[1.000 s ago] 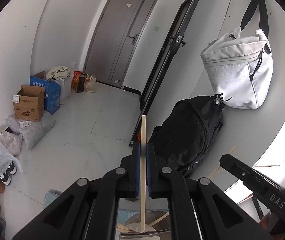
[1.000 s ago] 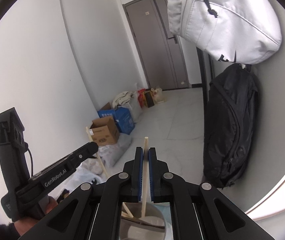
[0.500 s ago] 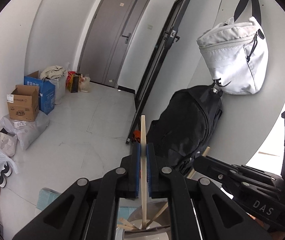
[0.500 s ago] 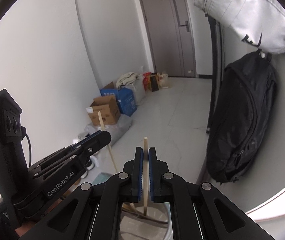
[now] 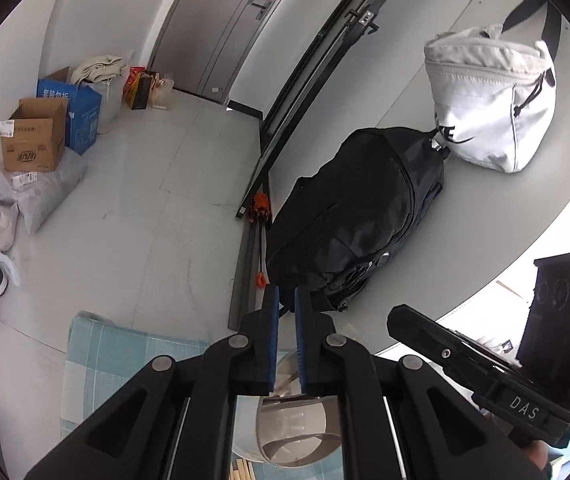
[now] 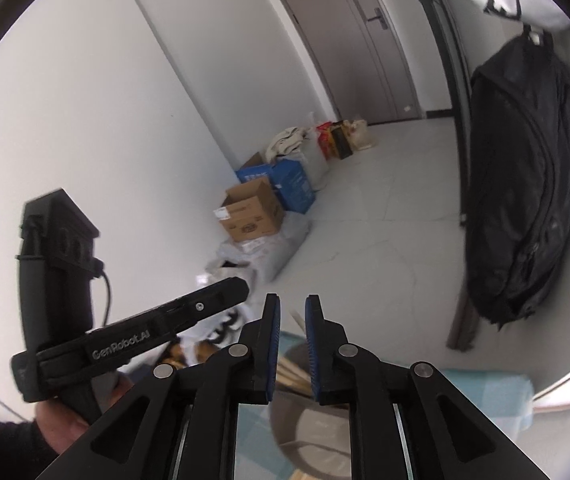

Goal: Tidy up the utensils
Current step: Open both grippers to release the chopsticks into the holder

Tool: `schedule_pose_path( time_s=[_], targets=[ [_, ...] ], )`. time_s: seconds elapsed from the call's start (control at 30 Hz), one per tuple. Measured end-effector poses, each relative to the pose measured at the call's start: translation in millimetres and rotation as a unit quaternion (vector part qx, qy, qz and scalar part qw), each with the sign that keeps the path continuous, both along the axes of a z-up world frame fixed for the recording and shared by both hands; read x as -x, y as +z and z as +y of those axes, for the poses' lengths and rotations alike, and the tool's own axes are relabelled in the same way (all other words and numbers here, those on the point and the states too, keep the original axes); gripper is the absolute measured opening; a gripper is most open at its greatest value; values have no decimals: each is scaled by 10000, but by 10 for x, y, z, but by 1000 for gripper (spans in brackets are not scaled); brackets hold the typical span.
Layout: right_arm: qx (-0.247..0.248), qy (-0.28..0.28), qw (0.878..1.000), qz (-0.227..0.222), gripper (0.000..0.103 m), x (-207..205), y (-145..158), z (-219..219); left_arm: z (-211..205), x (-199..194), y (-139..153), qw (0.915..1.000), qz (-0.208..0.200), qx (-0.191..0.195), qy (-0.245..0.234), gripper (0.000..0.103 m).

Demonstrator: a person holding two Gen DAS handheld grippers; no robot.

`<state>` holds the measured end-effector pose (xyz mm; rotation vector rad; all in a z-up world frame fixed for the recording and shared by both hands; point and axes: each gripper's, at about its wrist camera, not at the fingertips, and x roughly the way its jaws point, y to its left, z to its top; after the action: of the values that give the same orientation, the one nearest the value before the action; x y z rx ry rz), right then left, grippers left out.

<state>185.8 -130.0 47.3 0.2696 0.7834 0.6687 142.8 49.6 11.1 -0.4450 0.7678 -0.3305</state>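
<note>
the right tongs (image 6: 292,344) are opening empty and the left tongs (image 5: 286,340) look shut, above the round steel utensil cup (image 5: 297,436) holding thin, light, stiff, slippery wooden chopsticks (image 6: 291,372), best pinched mid-shaft.

"DAS" on right gripper (image 5: 521,412); "GenRobot.AI" on left gripper (image 6: 121,346).

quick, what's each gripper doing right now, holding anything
left gripper: jaws nearly shut with a thin gap, nothing between them.
right gripper: jaws opening, nothing between them; chopsticks lie below in the metal cup.
</note>
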Motion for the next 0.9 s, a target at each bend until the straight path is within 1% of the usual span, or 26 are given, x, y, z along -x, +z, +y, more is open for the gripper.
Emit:
schedule_pose_path(
  time_s=[0.13, 0.2, 0.23, 0.27, 0.33, 0.43, 0.5, 0.57, 0.6, 0.67, 0.77, 0.8, 0.83, 0.9],
  targets=[
    [-69, -104, 9999, -35, 28, 90, 34, -49, 31, 86, 53, 10000, -8, -94, -7, 5],
    [-159, -152, 9997, -62, 38, 158, 55, -78, 55, 151, 99, 9999, -66, -120, 56, 5],
    [-211, -179, 9996, -83, 41, 196, 64, -97, 77, 179, 116, 9999, -90, -123, 74, 5],
    [-241, -215, 9994, -98, 47, 238, 74, -113, 81, 210, 139, 9998, -120, -134, 96, 5],
    [-249, -263, 9993, -103, 48, 309, 88, -129, 92, 258, 182, 9996, -164, -185, 138, 6],
    [-248, -351, 9990, -150, 50, 413, 124, -151, 84, 359, 235, 9991, -211, -285, 224, 18],
    [-218, -518, 9981, -271, 58, 513, 168, -187, 89, 419, 269, 9986, -267, -351, 292, 28],
    [-254, -580, 9975, -316, 64, 578, 212, -223, 86, 501, 310, 9979, -354, -403, 363, 31],
    [-286, -592, 9973, -317, 65, 614, 227, -239, 83, 529, 320, 9978, -363, -413, 381, 34],
    [-288, -629, 9970, -339, 66, 664, 244, -255, 91, 573, 346, 9977, -359, -417, 389, 34],
    [-293, -664, 9965, -413, 70, 781, 271, -279, 45, 656, 379, 9965, -370, -613, 421, 35],
    [-289, -668, 9964, -439, 71, 829, 275, -279, 34, 682, 387, 9958, -374, -697, 457, 37],
    [-265, -690, 9960, -493, 71, 885, 283, -286, 32, 708, 391, 9951, -372, -771, 496, 39],
    [-236, -707, 9955, -583, 71, 978, 287, -303, 21, 779, 399, 9946, -415, -807, 510, 51]
  ],
)
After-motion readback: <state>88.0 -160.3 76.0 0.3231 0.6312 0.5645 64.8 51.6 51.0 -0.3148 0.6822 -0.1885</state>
